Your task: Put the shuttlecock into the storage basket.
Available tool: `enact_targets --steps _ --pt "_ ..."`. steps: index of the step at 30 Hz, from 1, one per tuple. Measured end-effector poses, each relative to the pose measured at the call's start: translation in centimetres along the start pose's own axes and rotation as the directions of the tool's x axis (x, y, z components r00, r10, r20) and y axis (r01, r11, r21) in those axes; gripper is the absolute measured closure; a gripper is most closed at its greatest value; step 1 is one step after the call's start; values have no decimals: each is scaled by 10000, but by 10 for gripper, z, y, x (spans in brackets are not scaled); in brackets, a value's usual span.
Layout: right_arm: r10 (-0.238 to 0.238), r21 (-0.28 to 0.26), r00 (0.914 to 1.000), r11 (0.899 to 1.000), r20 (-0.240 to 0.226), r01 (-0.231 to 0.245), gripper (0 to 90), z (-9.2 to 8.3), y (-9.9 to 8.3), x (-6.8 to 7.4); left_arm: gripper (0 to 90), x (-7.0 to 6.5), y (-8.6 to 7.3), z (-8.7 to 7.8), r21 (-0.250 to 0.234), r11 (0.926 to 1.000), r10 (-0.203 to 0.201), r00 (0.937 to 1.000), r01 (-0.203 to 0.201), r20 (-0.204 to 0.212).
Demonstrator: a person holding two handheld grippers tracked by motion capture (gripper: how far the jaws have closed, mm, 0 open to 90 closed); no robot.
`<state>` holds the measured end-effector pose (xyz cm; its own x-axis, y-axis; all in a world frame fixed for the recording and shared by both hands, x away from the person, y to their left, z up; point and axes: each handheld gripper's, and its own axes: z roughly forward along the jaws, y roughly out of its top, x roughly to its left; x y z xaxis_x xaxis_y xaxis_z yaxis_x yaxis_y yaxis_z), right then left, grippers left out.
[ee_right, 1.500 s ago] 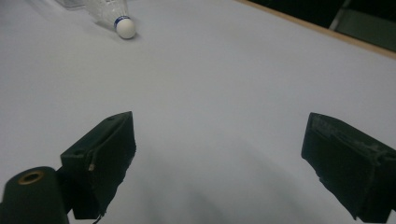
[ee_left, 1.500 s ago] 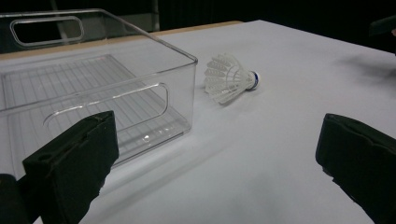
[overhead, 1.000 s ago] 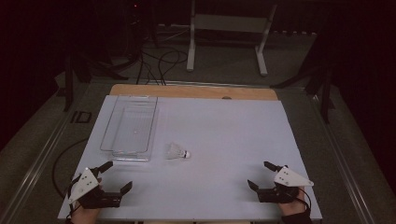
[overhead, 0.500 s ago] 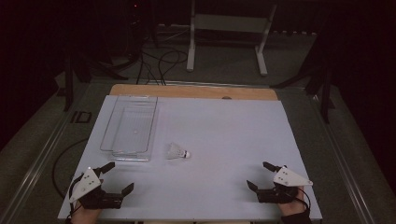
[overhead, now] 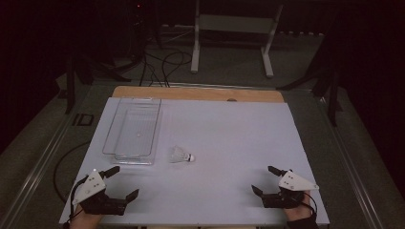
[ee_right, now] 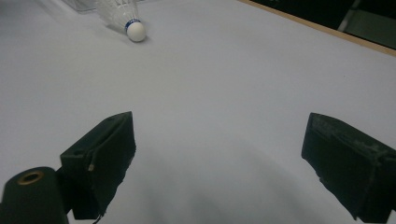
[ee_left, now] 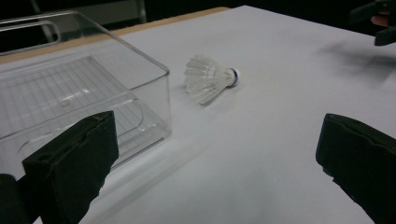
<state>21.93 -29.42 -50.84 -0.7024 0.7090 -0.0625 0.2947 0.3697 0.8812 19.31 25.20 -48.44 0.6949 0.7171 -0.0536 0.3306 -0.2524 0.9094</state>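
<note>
Waiting at bottom corners | left gripper (overhead: 119, 183) and right gripper (overhead: 271, 180) spread wide, empty, likely readying a reach | shuttlecock (overhead: 181, 155) lay on its side mid-frame, just right of bin (overhead: 117, 155), cork pointing right

No readable text, labels, brands, numbers or signs anywhere. Shuttlecock (ee_left: 208, 78) has a blue band at the cork, no lettering legible. Clear bin (overhead: 133, 130) unmarked. White table sheet (overhead: 229, 143) blank.
</note>
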Motion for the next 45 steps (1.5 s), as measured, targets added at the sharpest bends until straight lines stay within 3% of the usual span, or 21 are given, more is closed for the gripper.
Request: enact_targets --steps 3,4,13,32,40,45 --pt "9 29 10000 10000 12 -9 96 0 0 0 0 -1 3 0 88 9999 81 10000 -81 36" --pt "-52 52 10000 10000 56 51 97 0 0 1 0 -4 10 2 354 9991 214 9996 -221 182" --pt "-173 6 9997 9999 151 173 97 -3 2 3 0 -10 33 5 1013 9939 369 9971 -436 670" --pt "-144 93 9999 9999 -25 144 97 -2 3 6 1 -18 55 27 1848 9783 696 9883 -943 1356" --pt "-182 84 9998 9998 -70 182 97 -1 3 6 0 -20 64 38 2350 9621 963 9786 -1383 1816" --pt "-170 110 9998 9998 -108 171 98 -1 3 6 0 -21 67 46 2802 9454 1121 9733 -1665 2002"
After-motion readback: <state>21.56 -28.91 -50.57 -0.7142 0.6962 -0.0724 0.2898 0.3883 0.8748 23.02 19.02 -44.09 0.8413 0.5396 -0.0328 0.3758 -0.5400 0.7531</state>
